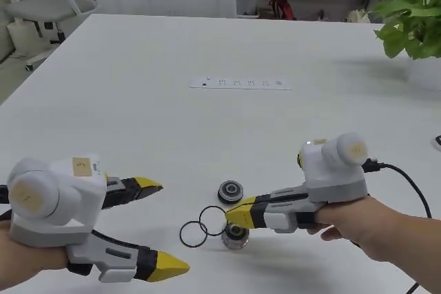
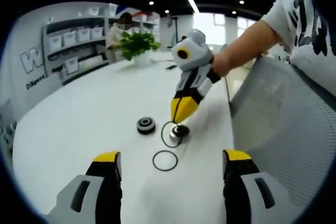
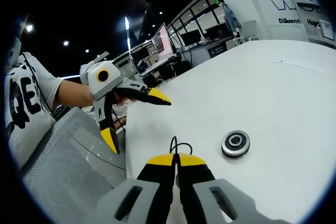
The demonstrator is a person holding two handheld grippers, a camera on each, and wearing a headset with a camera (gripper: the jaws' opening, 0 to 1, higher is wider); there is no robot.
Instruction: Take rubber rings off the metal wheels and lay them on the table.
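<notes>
Two metal wheels sit on the white table. One wheel (image 1: pixel 230 191) (image 2: pixel 146 125) (image 3: pixel 235 144) still wears its black rubber ring. The other, bare wheel (image 1: pixel 236 235) (image 2: pixel 182 130) lies just under my right gripper (image 1: pixel 231 209) (image 2: pixel 181 115) (image 3: pixel 176 159), which is shut on a thin black rubber ring (image 1: pixel 213 220) (image 2: pixel 169 135) (image 3: pixel 176 143) that hangs from its tips beside that wheel. A second loose ring (image 1: pixel 193 233) (image 2: pixel 165 160) lies flat on the table. My left gripper (image 1: pixel 160 224) (image 2: pixel 171 160) stands open at the near left, holding nothing, with the loose ring ahead of its jaws.
A white power strip (image 1: pixel 240 83) lies flat mid-table. A potted plant (image 1: pixel 413 18) stands at the far right corner. A cable (image 1: pixel 406 180) trails from the right gripper. Chairs and shelves stand beyond the far edge.
</notes>
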